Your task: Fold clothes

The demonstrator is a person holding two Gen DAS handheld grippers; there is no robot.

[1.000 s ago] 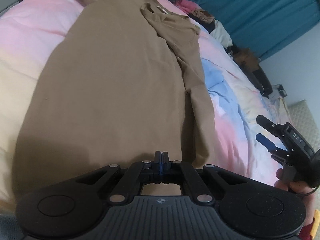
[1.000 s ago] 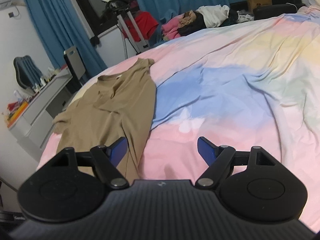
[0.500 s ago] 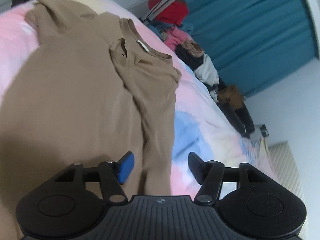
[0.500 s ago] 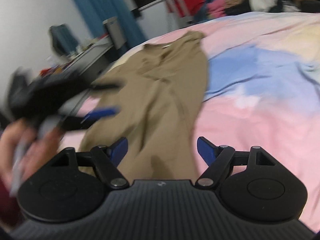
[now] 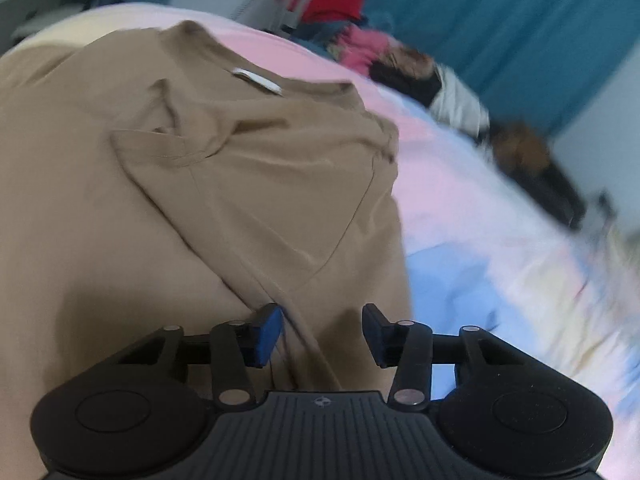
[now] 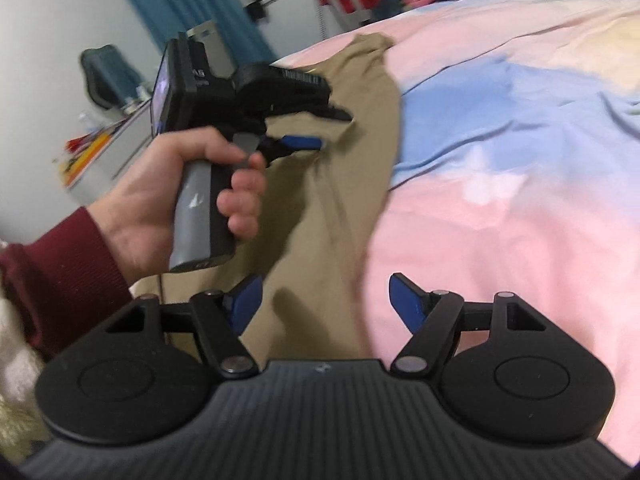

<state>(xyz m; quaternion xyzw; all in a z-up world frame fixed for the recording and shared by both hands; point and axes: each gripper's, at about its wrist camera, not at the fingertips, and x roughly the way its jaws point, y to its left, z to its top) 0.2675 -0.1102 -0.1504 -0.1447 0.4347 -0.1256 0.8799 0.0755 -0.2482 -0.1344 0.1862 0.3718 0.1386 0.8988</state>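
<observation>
Jaws of left gripper (image 5: 322, 332) closing over tan shirt (image 5: 160, 208), prob. untouched.

A tan shirt (image 5: 248, 200) lies spread on the pastel bed (image 6: 500, 184).

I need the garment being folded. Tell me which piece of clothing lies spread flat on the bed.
The tan shirt, spread flat on the pastel bedcover under both grippers. The other clothes lie heaped far back.
</observation>
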